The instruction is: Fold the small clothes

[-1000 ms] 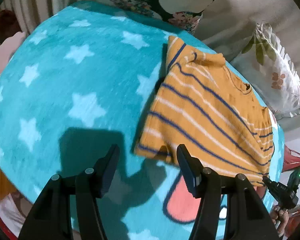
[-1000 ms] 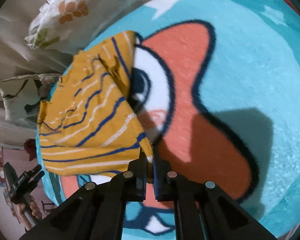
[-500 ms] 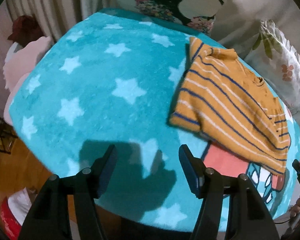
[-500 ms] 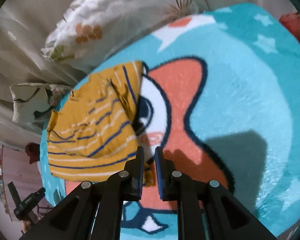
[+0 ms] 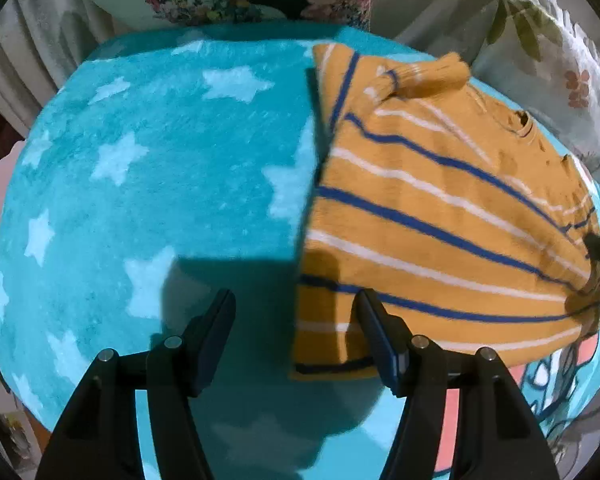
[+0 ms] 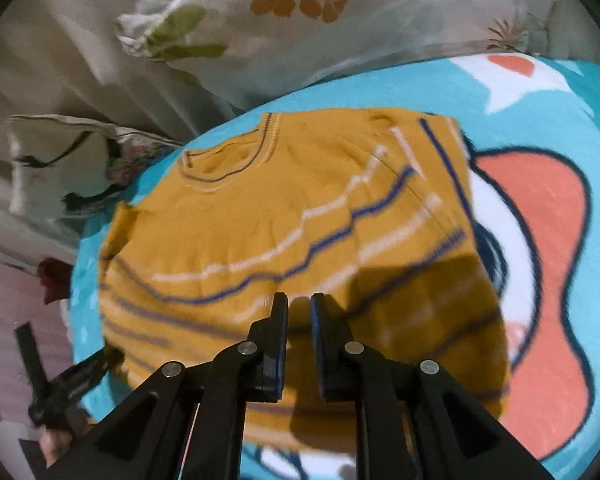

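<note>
A small orange shirt with blue and white stripes lies on a turquoise star-patterned blanket. In the left wrist view my left gripper is open, low over the shirt's near left hem corner, its right finger over the fabric. In the right wrist view the shirt lies spread with its collar at the far side. My right gripper hovers over its near part with the jaws nearly closed and a narrow gap between them. Nothing is held between them.
Floral pillows lie beyond the shirt at the far edge of the blanket. A second pillow sits at the far left. The blanket has an orange and white cartoon print to the right of the shirt.
My right gripper let go of the shirt corner and moved over the shirt's middle. My left gripper came back down and in to the shirt's left hem corner. The shirt now lies flatter.
</note>
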`<state>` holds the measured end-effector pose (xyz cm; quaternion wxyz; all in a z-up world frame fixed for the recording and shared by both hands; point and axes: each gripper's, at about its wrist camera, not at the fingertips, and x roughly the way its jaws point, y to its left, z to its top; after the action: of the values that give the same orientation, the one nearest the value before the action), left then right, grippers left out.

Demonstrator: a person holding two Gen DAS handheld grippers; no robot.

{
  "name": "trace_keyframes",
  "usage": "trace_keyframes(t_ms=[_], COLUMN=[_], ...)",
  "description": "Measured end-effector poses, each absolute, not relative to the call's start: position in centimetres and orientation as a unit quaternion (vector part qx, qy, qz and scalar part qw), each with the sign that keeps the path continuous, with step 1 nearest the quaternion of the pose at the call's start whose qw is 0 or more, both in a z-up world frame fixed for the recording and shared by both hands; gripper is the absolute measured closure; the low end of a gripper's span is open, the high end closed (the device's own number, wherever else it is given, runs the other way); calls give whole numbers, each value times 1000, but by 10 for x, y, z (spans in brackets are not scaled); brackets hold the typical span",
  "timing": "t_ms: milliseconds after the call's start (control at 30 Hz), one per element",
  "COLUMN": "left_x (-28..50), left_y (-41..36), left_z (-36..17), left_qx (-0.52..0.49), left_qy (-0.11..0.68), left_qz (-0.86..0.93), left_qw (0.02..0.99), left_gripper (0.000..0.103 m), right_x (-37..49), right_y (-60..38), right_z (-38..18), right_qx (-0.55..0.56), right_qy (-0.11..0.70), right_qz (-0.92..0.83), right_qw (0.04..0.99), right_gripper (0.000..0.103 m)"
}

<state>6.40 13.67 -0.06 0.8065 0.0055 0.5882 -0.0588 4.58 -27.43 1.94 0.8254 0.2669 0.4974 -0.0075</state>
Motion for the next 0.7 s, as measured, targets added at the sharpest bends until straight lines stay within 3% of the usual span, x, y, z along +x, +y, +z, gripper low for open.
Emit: trace_keyframes(t_ms=[167, 367, 533, 700], left_x=[71, 71, 68, 65], left_y=[169, 197, 193, 194], left_z=[-7, -2, -1, 4], left_qx=[-36, -92, -75, -71], left_qy=[604, 607, 606, 603], left_qz=[-72, -106, -124, -138], left_qw=[793, 782, 782, 783], left_gripper=[34, 34, 34, 34], right_x=[75, 83, 109, 153], right_y=[-278, -260, -191, -109], right_z=[1, 46, 72, 56], right_qx=[253, 246, 203, 160], right_qy=[534, 507, 499, 527], right_qz=[-40, -57, 5, 61], right_qw=[806, 824, 843, 833], right_gripper=[86, 80, 80, 80])
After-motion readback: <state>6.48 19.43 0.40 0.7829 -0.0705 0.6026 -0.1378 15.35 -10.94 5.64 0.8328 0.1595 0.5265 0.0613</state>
